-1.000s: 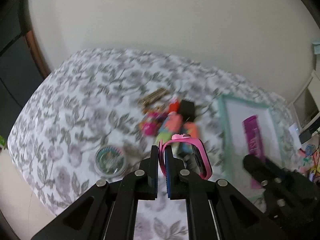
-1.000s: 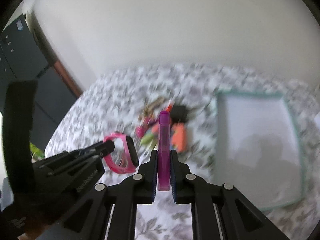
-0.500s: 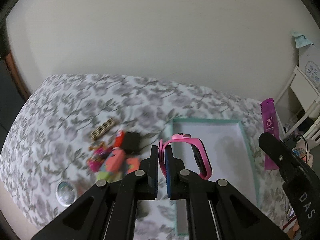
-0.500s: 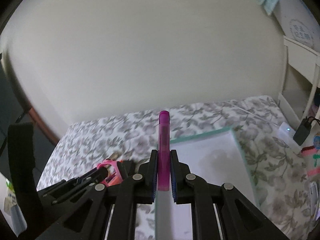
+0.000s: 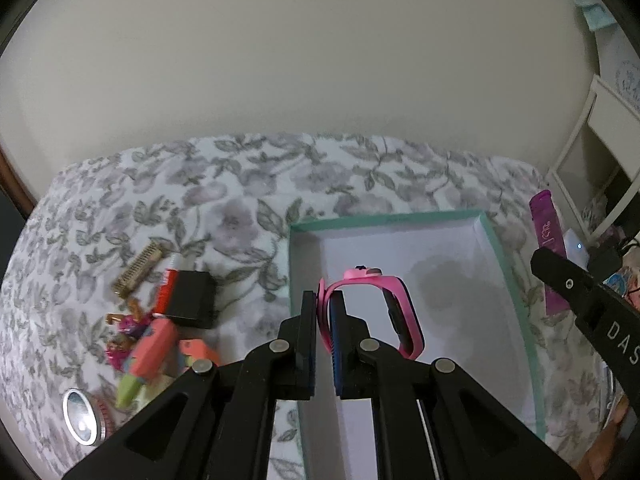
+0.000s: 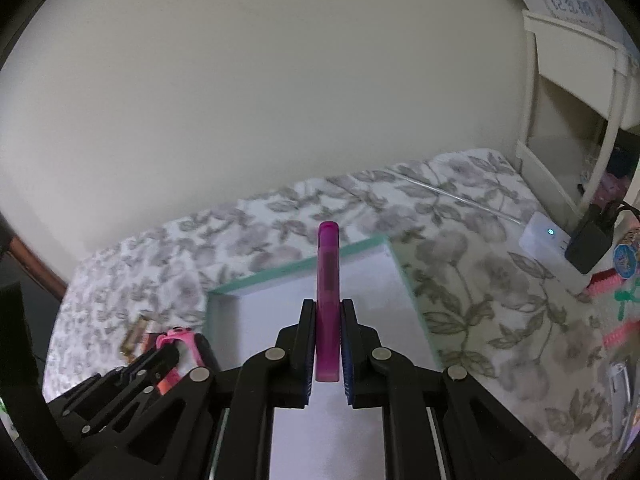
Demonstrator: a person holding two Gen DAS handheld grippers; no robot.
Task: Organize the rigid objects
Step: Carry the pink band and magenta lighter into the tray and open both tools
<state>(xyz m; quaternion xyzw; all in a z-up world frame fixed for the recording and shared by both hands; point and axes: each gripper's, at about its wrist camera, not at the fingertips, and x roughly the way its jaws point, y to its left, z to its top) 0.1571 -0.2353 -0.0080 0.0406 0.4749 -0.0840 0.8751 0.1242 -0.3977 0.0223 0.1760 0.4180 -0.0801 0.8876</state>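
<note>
My left gripper [image 5: 323,300] is shut on the strap of a pink watch [image 5: 376,308] and holds it above the near left part of a shallow white box with a teal rim [image 5: 504,256]. My right gripper [image 6: 327,312] is shut on a flat magenta comb-like stick [image 6: 328,276], held upright over the same box [image 6: 304,268]. In the left wrist view the stick [image 5: 546,236] and the right gripper [image 5: 576,288] show at the box's right side. In the right wrist view the watch [image 6: 184,338] and the left gripper [image 6: 160,354] show at lower left.
A pile of small objects lies left of the box on the floral bedspread [image 5: 224,208]: a black block [image 5: 190,298], a tan comb [image 5: 138,266], an orange toy [image 5: 150,346], a round tin [image 5: 82,414]. A white device [image 6: 550,248] with a black plug and a white shelf [image 6: 572,92] stand at right.
Both grippers have swung right from the pile toward the box, each carrying its object. The box is now closer and under both of them.
</note>
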